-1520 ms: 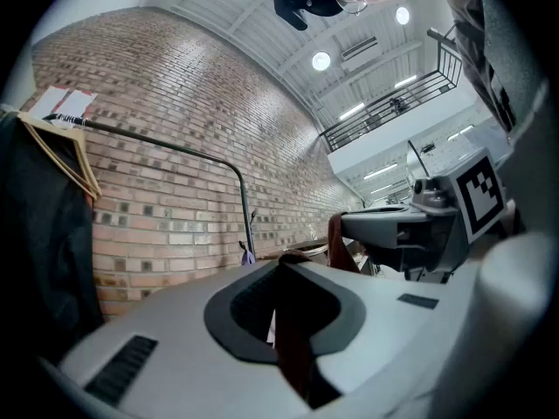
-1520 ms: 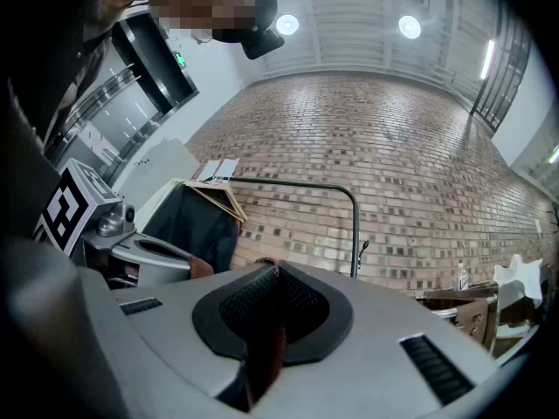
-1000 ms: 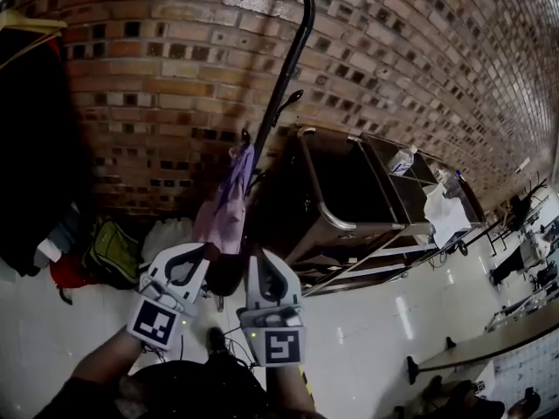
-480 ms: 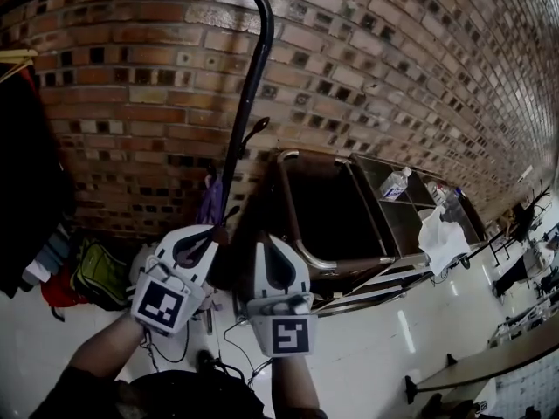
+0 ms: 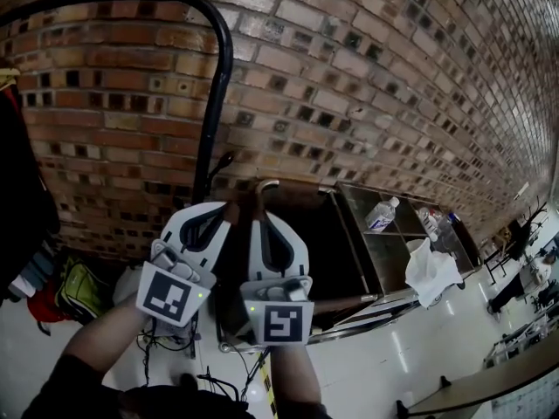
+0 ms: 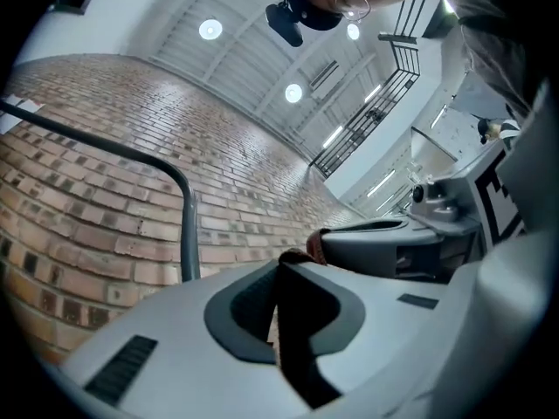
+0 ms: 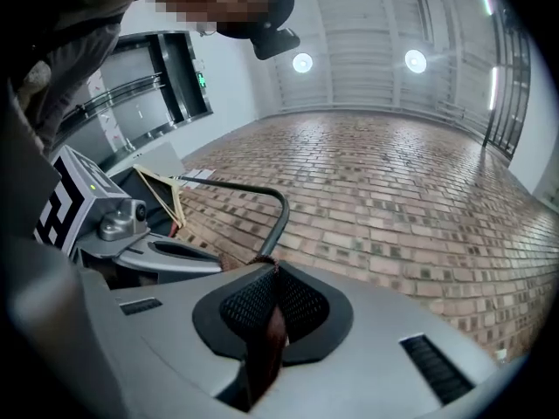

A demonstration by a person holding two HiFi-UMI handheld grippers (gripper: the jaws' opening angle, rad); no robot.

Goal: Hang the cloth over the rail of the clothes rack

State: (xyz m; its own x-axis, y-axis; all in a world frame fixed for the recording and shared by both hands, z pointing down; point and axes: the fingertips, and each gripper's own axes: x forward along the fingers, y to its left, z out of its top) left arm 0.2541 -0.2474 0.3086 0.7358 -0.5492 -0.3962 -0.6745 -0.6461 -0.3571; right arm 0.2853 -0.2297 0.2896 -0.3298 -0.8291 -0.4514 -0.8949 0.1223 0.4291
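The brown fabric cloth (image 7: 265, 347) is held up in front of the wall by both grippers at once, and no part of it is laid on the rack. The background is filled by a red-brown brick wall (image 5: 367, 68), and a glossy white floor (image 5: 376, 356) is seen below it. A black tubular metal clothes rack (image 5: 216, 103) is stood against the bricks; its top rail (image 6: 96, 140) is seen above and to the left of the grippers, clear of the cloth. A dark metal cart with shelves (image 5: 349, 251) is parked to the right of the rack's upright, and dark garments (image 5: 19, 190) are hung at the far left edge. The grey hand-held left gripper (image 5: 229, 208) and the grey hand-held right gripper (image 5: 260, 218) are raised side by side, tips pointed at the wall. The left gripper's jaws are clenched on a dark fold of the cloth, whose brown edge is seen at the tip. The right gripper's jaws are pressed together on a thin brown strip of the same cloth. A green bag (image 5: 83, 291) is seen on the floor at the left, a crumpled white sheet (image 5: 432, 273) is draped on the cart, and a clear plastic bottle (image 5: 383, 214) is stood on the cart's shelf.
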